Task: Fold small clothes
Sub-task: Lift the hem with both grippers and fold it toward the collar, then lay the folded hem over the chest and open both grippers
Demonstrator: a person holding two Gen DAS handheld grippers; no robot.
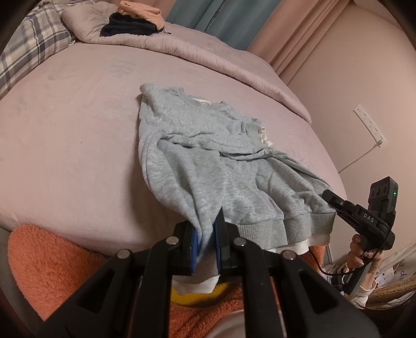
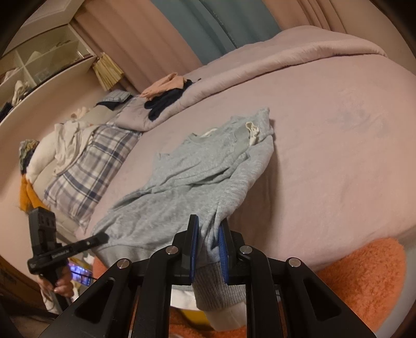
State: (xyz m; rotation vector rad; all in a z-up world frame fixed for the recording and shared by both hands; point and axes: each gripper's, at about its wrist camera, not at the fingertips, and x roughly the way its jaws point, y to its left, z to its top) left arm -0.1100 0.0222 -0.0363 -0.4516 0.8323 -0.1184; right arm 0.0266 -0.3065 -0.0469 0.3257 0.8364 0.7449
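**Grey sweatshirt held by its hem over the bed**

A small grey knit sweatshirt lies on a mauve bedsheet, hem lifted at the near edge. The left gripper and right gripper each pinch a hem corner between nearly closed blue pads. A plaid pillow, folded clothes and pink curtains lie beyond.

The letters "DAS" are written in white on the black arm of the right gripper, at the right side of the left wrist view. In the right wrist view the left gripper at the near left also has a white word on its black arm, but it is too small and blurry to read. The blue curtain at the far side has faint letters that cannot be read either.
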